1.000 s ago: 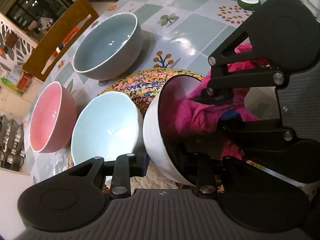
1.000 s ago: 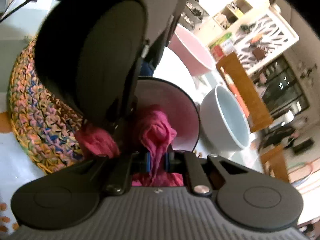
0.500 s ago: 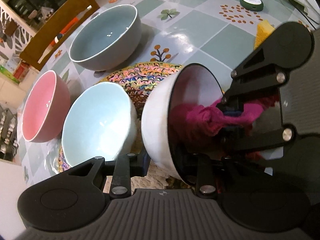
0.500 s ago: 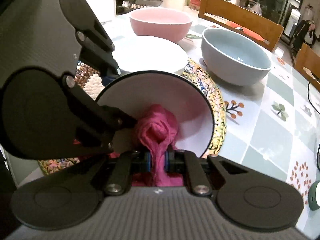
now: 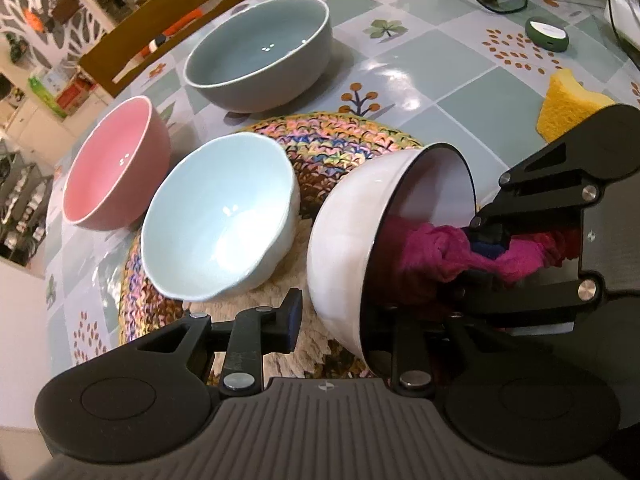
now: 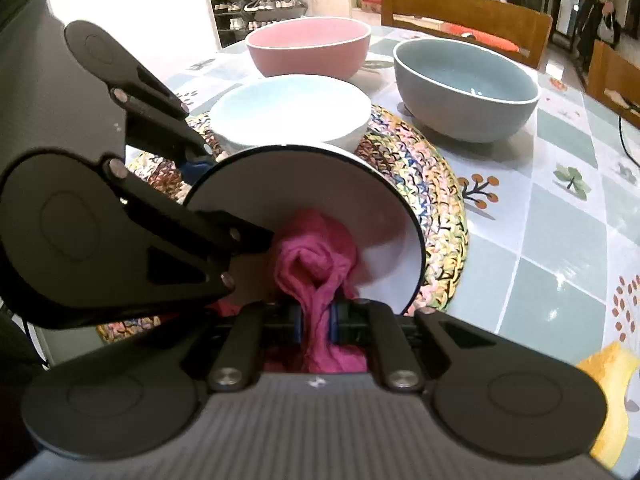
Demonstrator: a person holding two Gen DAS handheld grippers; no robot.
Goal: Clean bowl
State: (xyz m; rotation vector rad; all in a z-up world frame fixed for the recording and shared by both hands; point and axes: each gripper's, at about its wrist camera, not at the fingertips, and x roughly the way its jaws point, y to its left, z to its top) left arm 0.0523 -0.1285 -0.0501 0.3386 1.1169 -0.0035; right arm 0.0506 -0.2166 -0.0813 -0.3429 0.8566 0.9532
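My left gripper (image 5: 336,320), jaws opening, straddles the slick, breakable bowl (image 5: 352,236) rim, right gripper (image 6: 316,316) clamps soft cloth (image 6: 316,264) inside.

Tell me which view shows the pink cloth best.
Right wrist view: the pink cloth faces the camera, pinched by the right gripper and bunched inside the tilted white bowl. The left wrist view catches it side-on, partly hidden by the bowl's rim and the right gripper's fingers.

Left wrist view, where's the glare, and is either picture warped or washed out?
Left wrist view: lamp glare on the tablecloth beside the grey bowl, fisheye bending the table edge. Right wrist view: wall blown out white at top left, pale blue bowl nearly overexposed, edges curved.
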